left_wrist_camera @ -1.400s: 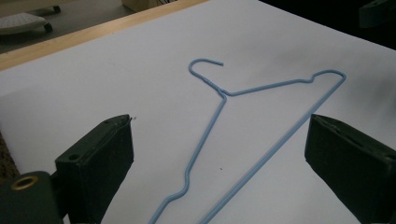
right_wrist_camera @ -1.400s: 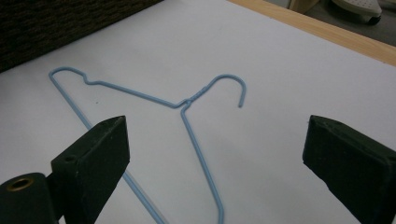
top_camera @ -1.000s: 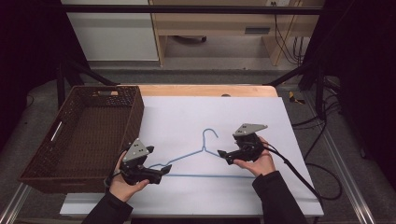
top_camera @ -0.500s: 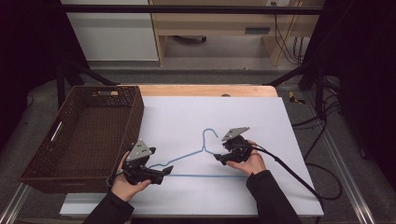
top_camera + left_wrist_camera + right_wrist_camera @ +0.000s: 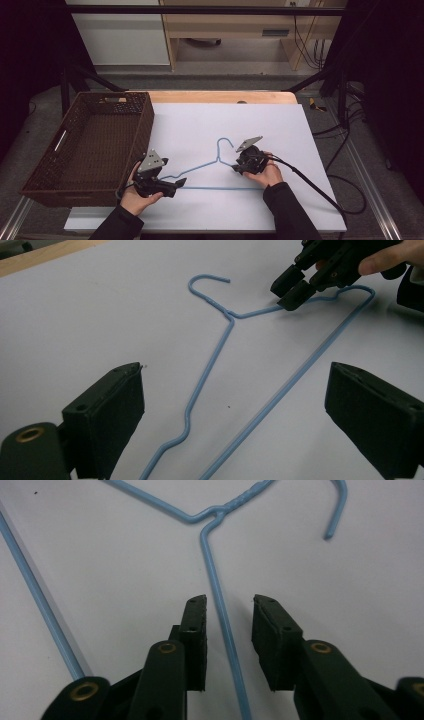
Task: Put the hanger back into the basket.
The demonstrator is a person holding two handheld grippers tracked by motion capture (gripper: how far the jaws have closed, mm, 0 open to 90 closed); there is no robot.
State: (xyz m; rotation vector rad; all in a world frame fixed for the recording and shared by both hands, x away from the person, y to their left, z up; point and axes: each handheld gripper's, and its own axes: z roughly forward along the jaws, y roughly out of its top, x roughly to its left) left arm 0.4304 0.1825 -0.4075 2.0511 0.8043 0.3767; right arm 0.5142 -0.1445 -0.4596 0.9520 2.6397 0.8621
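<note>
Right gripper point(image 5: 227, 612): jaws part-open, straddling the right shoulder wire of the blue wire hanger point(image 5: 218, 170), not clamped; left gripper point(image 5: 235, 405): jaws wide apart over the hanger's left end, nothing held; hanger flat on the white table sheet point(image 5: 280, 130), long bar running left-right, hook pointing away from the person; wicker basket point(image 5: 90, 145) left of the sheet.
</note>
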